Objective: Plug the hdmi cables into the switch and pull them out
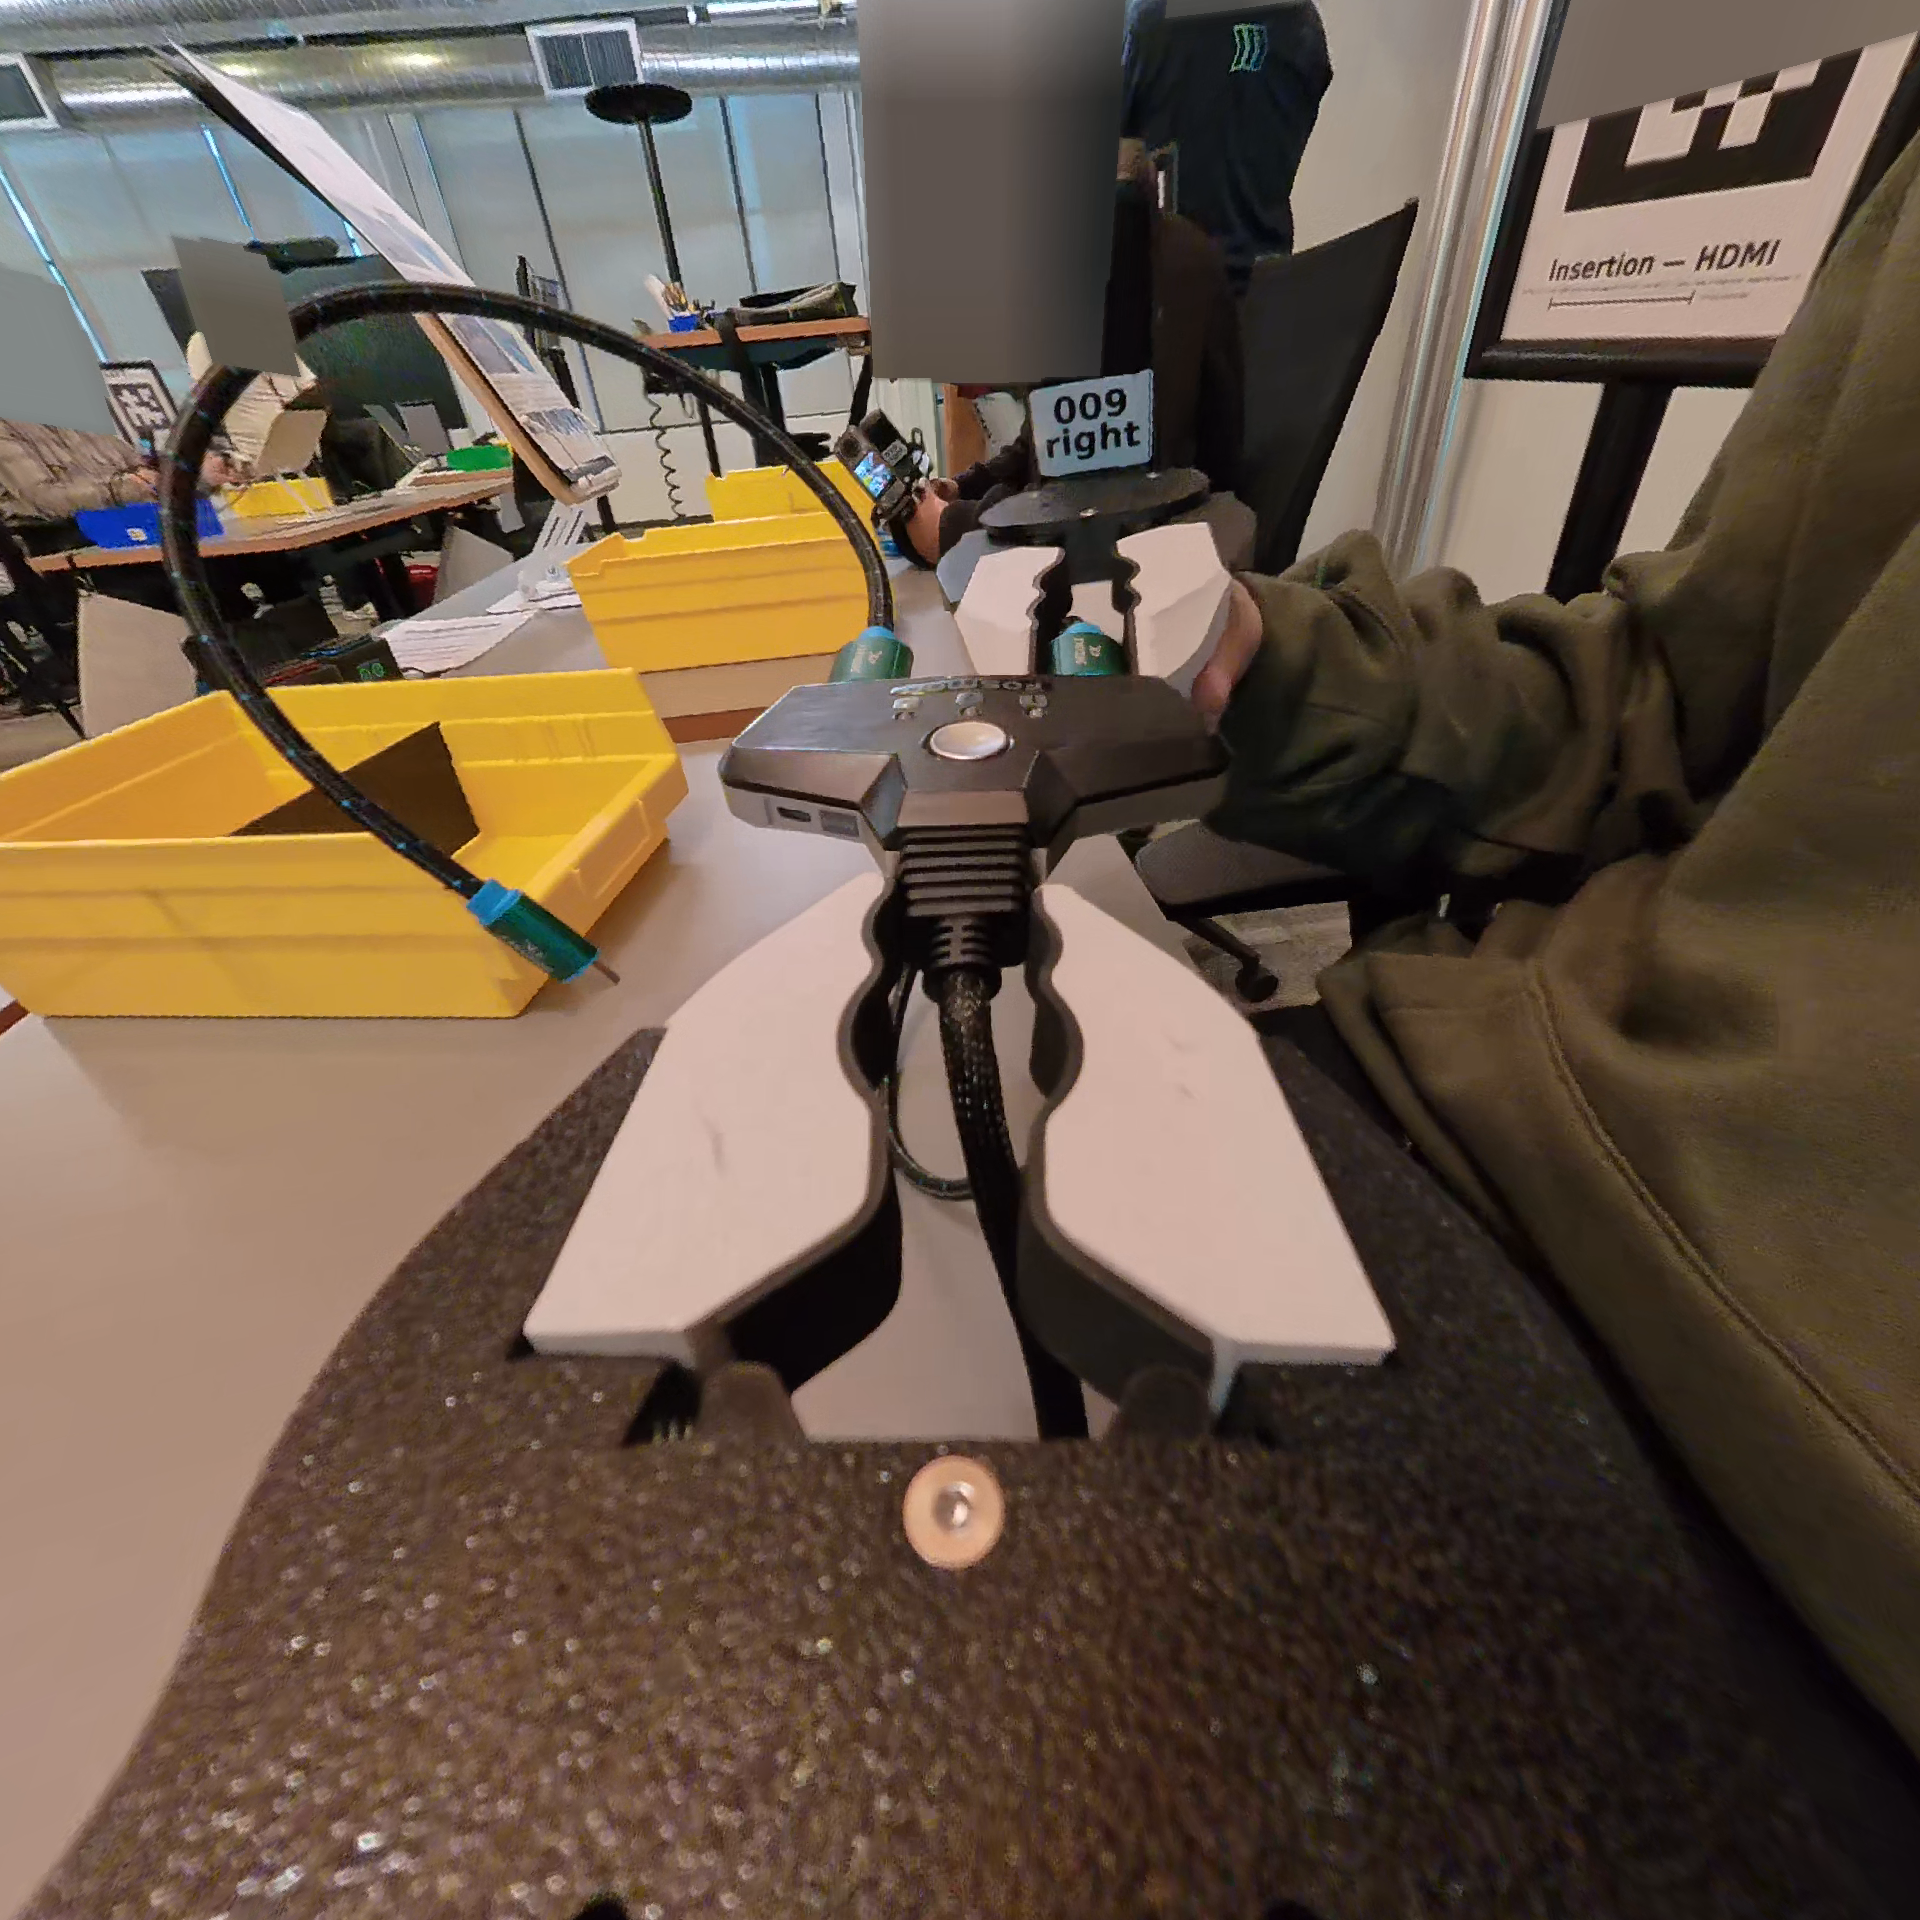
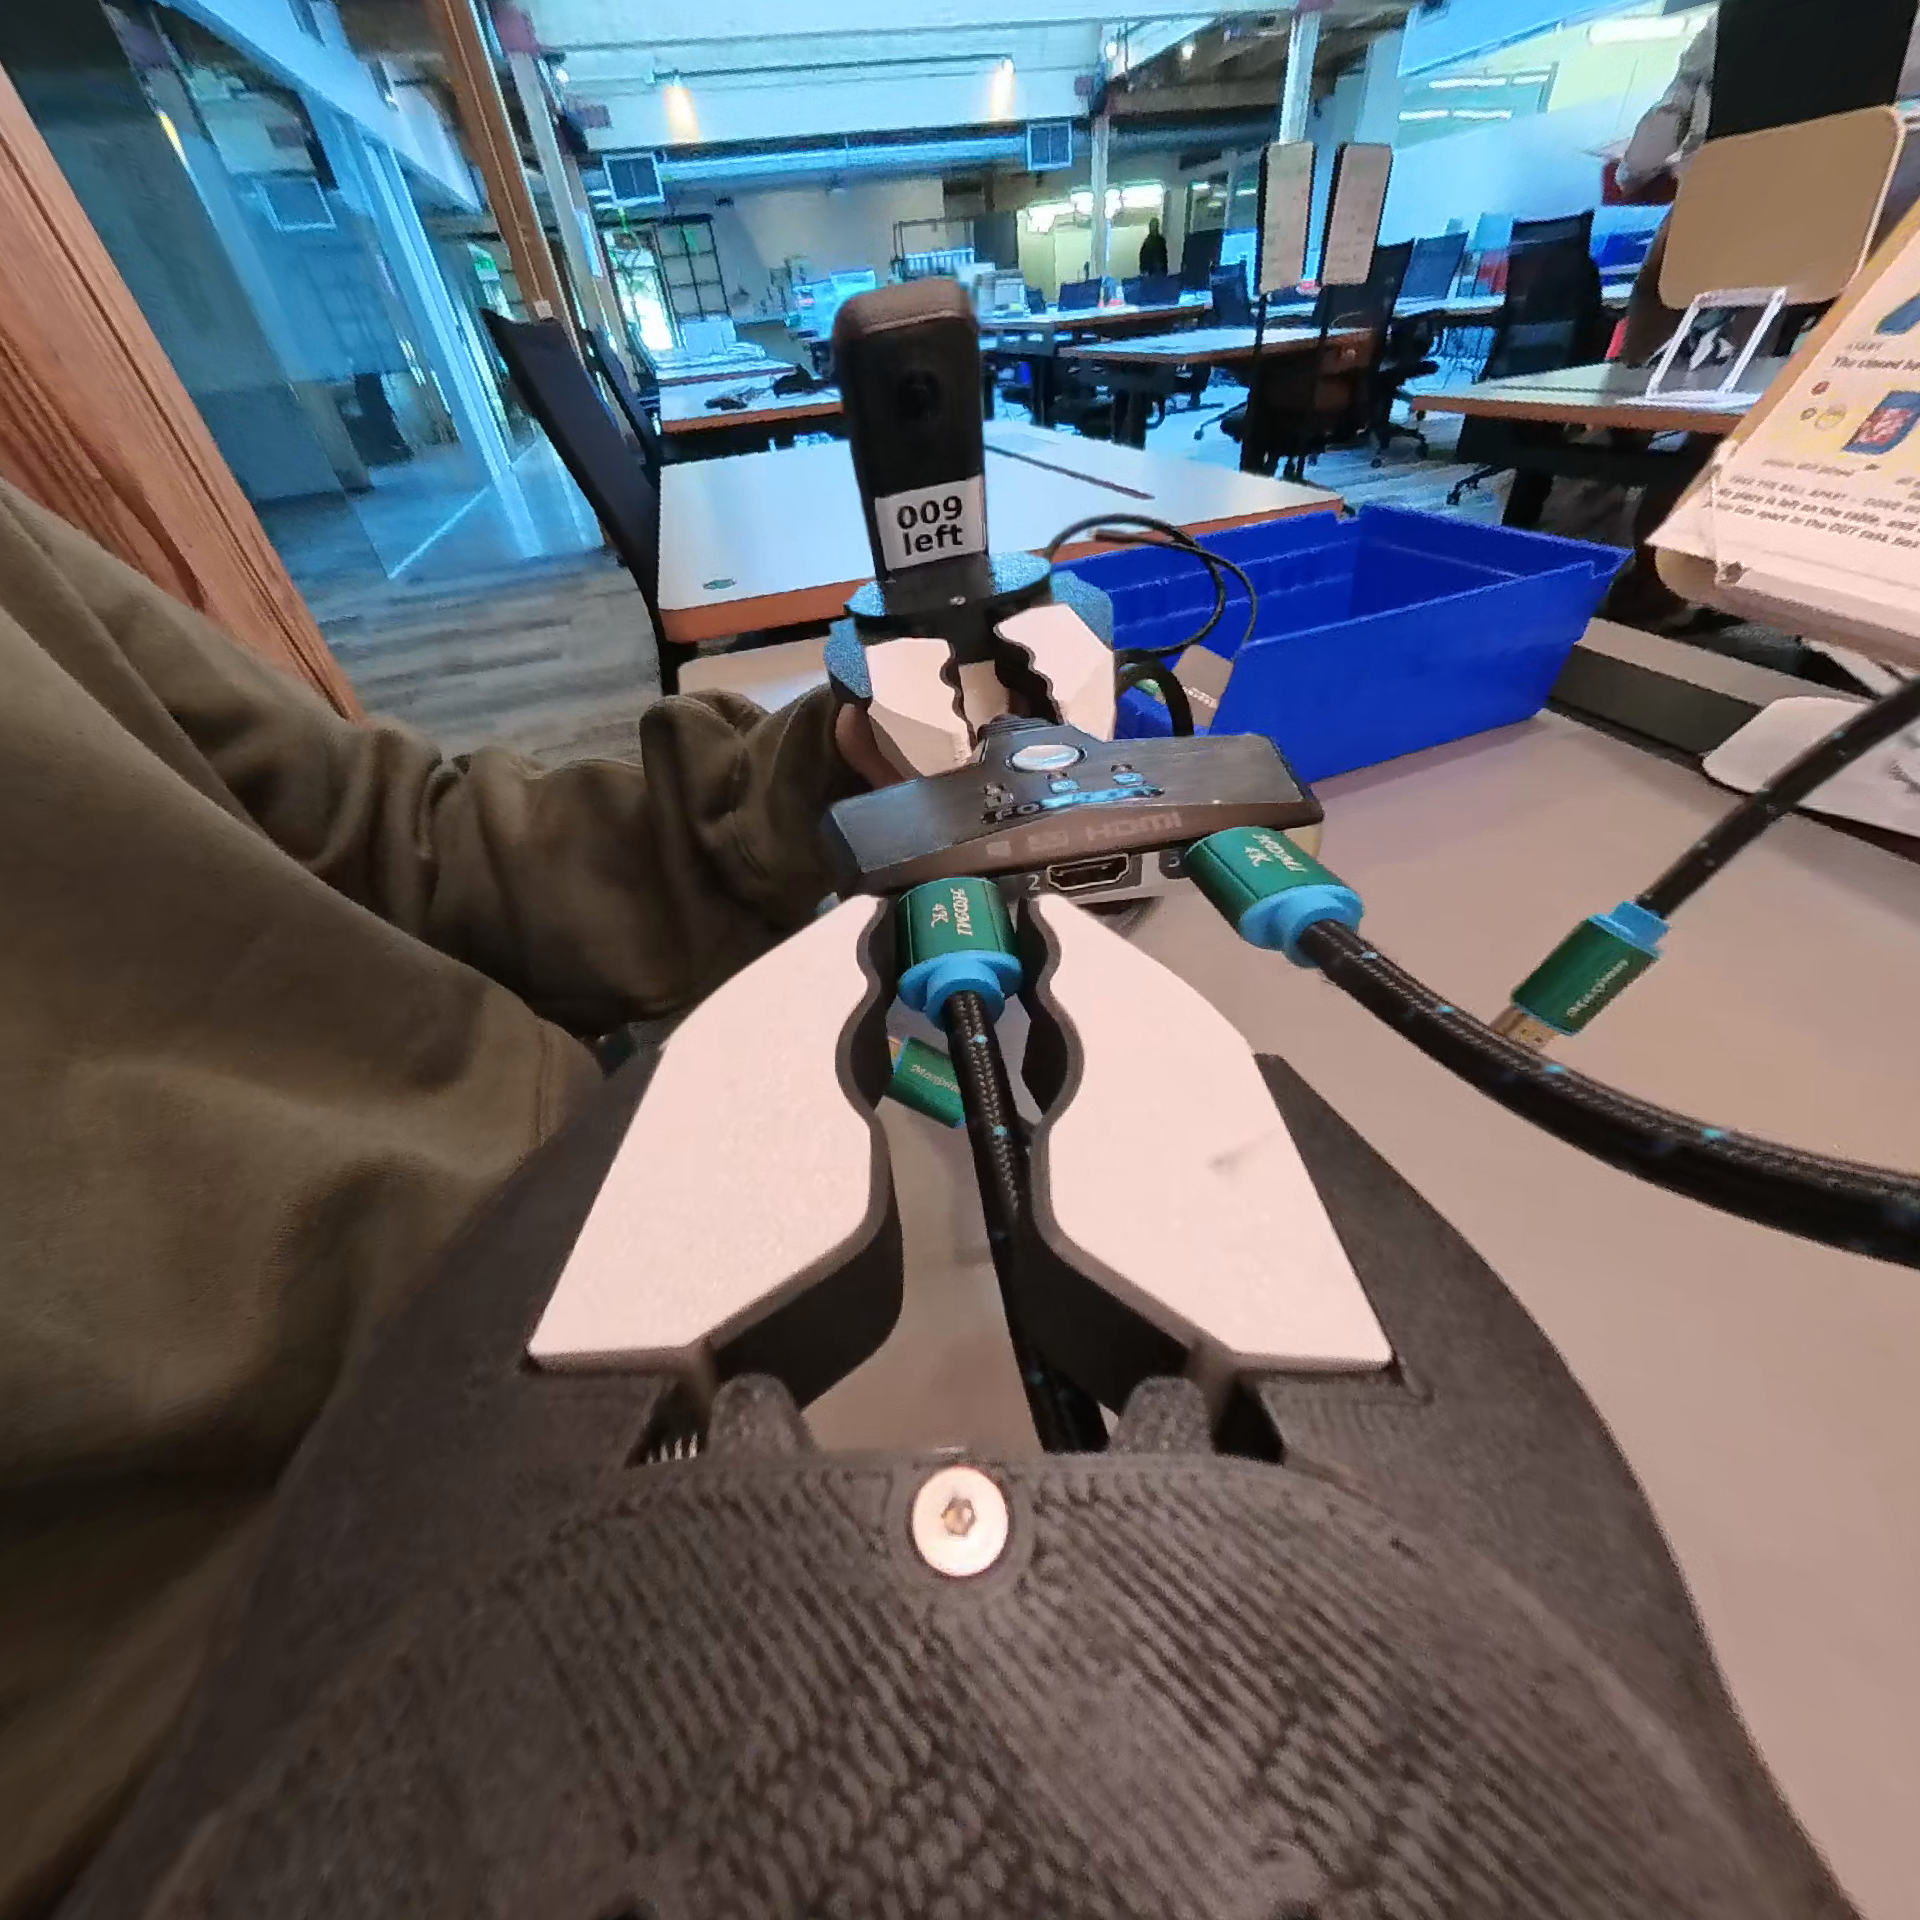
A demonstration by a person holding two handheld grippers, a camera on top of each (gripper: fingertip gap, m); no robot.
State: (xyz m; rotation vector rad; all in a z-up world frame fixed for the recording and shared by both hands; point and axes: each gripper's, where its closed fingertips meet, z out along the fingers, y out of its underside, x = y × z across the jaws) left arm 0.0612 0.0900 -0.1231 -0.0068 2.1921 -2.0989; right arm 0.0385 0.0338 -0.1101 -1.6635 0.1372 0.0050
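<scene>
The black HDMI switch (image 1: 971,748) is held above the grey table. My left gripper (image 1: 961,904) is shut on the ribbed collar of its tail cable. It also shows in the right wrist view (image 2: 982,707), behind the switch (image 2: 1070,805). My right gripper (image 2: 956,925) is shut on a green HDMI plug (image 2: 951,935) at the switch's left port; how deep the plug sits is hidden. A second green plug (image 2: 1262,883) sits in the right port. The middle port (image 2: 1088,873) is empty. A loose green plug (image 2: 1584,971) hangs at the right.
Two yellow bins (image 1: 312,914) (image 1: 717,613) stand on the table left of the switch. A blue bin (image 2: 1403,644) stands behind it. A person's olive sleeve (image 1: 1455,707) fills the right side. A braided cable (image 1: 208,623) arcs over the nearer yellow bin.
</scene>
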